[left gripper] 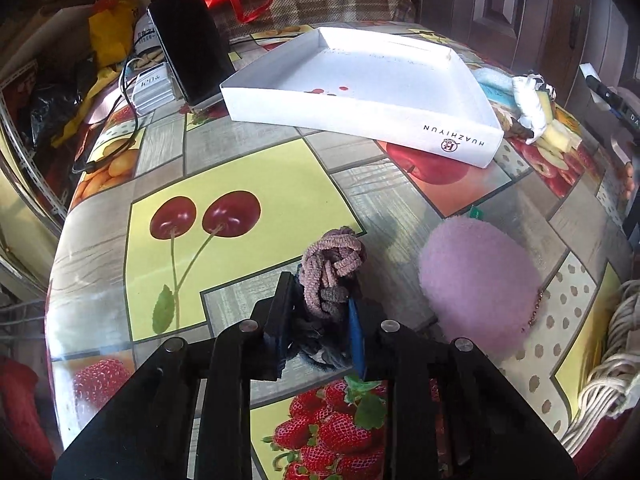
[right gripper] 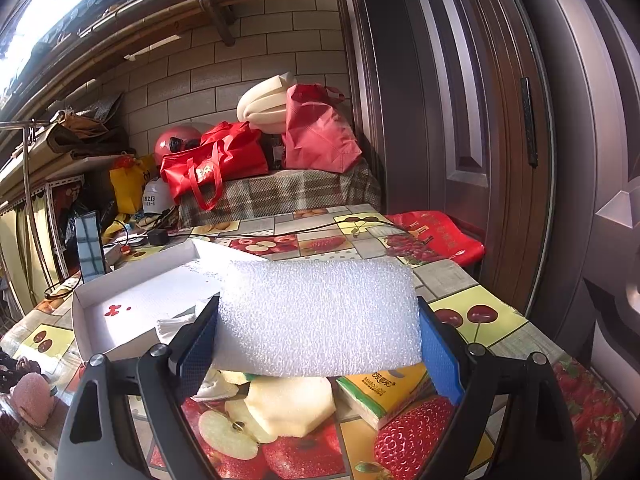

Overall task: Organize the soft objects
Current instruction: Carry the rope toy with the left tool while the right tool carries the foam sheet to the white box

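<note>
My left gripper (left gripper: 320, 300) is shut on a bundle of mauve and grey hair ties (left gripper: 332, 270), held just above the fruit-print tablecloth. A fluffy pink pouch (left gripper: 480, 284) lies to its right; it also shows in the right wrist view (right gripper: 34, 398). The white shallow box (left gripper: 460, 136) sits further back, empty inside. My right gripper (right gripper: 318, 332) is shut on a white foam block (right gripper: 318, 316), held above the table to the right of the box (right gripper: 120, 344).
A black phone (left gripper: 188, 44) leans left of the box, with a charger cable (left gripper: 128, 120). A white cloth (left gripper: 530, 100) and blue sponge (left gripper: 494, 76) lie right of the box. A yellow tissue pack (right gripper: 384, 394) and pale sponge (right gripper: 292, 404) lie under the foam. Rope (left gripper: 604, 380) at right.
</note>
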Tool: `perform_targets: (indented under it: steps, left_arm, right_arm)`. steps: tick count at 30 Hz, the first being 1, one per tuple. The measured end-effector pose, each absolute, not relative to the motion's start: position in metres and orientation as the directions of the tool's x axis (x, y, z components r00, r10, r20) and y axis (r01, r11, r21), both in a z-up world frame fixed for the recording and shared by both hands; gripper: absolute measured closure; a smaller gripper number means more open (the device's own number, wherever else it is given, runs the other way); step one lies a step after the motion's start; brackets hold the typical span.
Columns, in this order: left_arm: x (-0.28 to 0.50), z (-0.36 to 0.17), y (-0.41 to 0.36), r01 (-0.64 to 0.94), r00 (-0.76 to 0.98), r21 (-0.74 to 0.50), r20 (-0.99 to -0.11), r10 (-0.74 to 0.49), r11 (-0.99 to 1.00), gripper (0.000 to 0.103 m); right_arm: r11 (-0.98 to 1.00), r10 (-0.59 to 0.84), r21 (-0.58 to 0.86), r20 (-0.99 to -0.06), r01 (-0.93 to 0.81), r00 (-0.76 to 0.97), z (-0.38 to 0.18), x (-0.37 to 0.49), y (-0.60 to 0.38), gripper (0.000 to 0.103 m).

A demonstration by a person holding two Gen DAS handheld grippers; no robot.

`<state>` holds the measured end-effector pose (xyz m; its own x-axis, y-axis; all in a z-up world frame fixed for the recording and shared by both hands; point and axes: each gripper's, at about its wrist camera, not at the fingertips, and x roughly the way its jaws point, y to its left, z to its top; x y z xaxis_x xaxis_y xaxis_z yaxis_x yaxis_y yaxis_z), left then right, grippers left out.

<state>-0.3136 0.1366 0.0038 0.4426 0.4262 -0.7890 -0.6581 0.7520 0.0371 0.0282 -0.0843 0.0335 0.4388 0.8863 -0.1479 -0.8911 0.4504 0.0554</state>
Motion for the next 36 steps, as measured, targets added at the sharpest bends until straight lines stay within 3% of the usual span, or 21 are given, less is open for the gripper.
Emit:
perform_targets:
  steps: [6, 12, 16, 21, 31, 36]
  left_arm:
    - [-0.313, 0.016, 0.155, -0.662, 0.523, -0.035, -0.737, 0.428, 0.749, 0.080]
    - [-0.300, 0.044, 0.171, -0.678, 0.627, 0.021, -0.504, 0.593, 0.735, 0.080]
    - [-0.288, 0.050, 0.189, -0.729, 0.642, -0.055, -0.404, 0.652, 0.683, 0.080]
    - [-0.262, 0.056, 0.187, -0.746, 0.618, 0.053, -0.317, 0.719, 0.664, 0.080]
    - [-0.248, 0.057, 0.206, -0.760, 0.616, 0.009, -0.312, 0.723, 0.650, 0.080]
    - [-0.237, 0.056, 0.200, -0.743, 0.635, 0.015, -0.300, 0.712, 0.669, 0.079]
  right_arm:
    - [0.402, 0.909, 0.043, -0.141, -0.915, 0.392, 0.035, 0.022, -0.081, 0.014]
    - [0.371, 0.923, 0.047, -0.129, -0.927, 0.363, 0.036, 0.008, -0.070, 0.014]
    - [0.355, 0.929, 0.051, -0.134, -0.933, 0.346, 0.037, 0.002, -0.061, 0.014]
    - [0.335, 0.935, 0.059, -0.146, -0.940, 0.324, 0.037, -0.003, -0.048, 0.014]
    - [0.254, 0.948, 0.056, -0.211, -0.966, 0.237, 0.029, -0.027, -0.002, 0.014]
    - [0.205, 0.959, -0.037, -0.190, -0.978, 0.208, 0.031, -0.056, 0.019, 0.014]
